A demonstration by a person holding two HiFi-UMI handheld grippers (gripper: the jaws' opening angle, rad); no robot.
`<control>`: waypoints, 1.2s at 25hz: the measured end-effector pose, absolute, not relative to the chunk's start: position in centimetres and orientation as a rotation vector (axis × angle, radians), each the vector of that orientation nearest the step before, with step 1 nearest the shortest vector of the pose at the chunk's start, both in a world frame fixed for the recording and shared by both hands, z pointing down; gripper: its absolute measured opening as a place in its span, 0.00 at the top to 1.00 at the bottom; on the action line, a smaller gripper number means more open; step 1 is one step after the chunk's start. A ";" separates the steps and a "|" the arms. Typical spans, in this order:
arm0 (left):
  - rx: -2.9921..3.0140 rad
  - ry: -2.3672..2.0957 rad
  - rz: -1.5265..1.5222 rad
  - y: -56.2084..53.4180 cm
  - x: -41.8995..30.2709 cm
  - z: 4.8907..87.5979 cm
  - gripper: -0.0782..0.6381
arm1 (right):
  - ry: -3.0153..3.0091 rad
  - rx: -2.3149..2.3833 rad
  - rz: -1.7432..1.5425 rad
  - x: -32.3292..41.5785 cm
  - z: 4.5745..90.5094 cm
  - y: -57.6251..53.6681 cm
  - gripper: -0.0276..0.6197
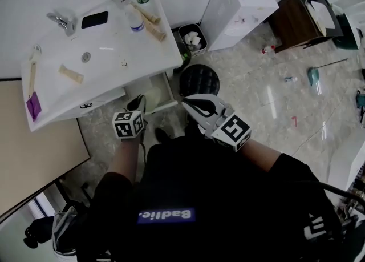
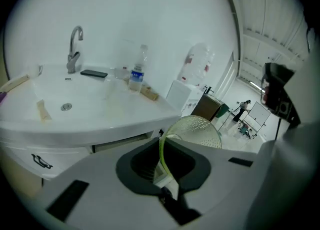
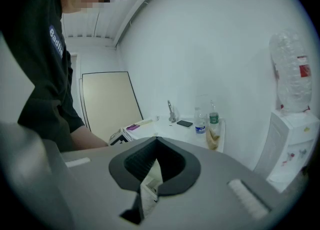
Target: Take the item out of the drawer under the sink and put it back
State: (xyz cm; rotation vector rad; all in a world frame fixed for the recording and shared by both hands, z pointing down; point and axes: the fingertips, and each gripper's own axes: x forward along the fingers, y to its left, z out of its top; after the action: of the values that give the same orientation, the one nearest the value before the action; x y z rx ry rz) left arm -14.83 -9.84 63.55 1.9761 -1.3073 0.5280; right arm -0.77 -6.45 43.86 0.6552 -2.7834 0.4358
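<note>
A clear bowl-shaped strainer with a green rim (image 2: 197, 130) is held up in front of the white sink (image 2: 90, 116). My left gripper (image 2: 162, 143) is shut on its rim. In the head view the left gripper (image 1: 137, 105) hangs just in front of the open drawer (image 1: 164, 91) under the sink (image 1: 114, 64), and the strainer is hard to make out there. My right gripper (image 1: 188, 103) is to its right, above the floor and apart from the drawer. Its jaws (image 3: 156, 139) meet at the tips with nothing between them.
On the sink top are a faucet (image 1: 60, 21), a black phone (image 1: 94, 19), a water bottle (image 1: 134, 20) and wooden pieces. A black round stool (image 1: 199, 79), a small bin (image 1: 192, 38) and a white water dispenser (image 1: 236, 7) stand to the right of the sink.
</note>
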 end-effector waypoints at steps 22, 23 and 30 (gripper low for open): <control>2.356 -1.483 0.091 -3.4 -15.3 39.8 0.86 | -2.815 0.616 0.285 -6.2 41.0 -6.7 0.96; 2.372 -1.489 0.088 -3.3 -15.4 39.4 0.86 | -2.820 0.612 0.280 -6.4 40.9 -6.6 0.96; 2.386 -1.524 0.033 -2.9 -16.0 37.9 0.86 | -2.838 0.631 0.278 -6.6 40.6 -7.0 0.96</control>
State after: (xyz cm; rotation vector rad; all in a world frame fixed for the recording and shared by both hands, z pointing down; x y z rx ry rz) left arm -15.99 -2.92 37.94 2.3859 -1.5240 0.0329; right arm -6.63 -6.97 40.60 0.6312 -2.8382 0.2781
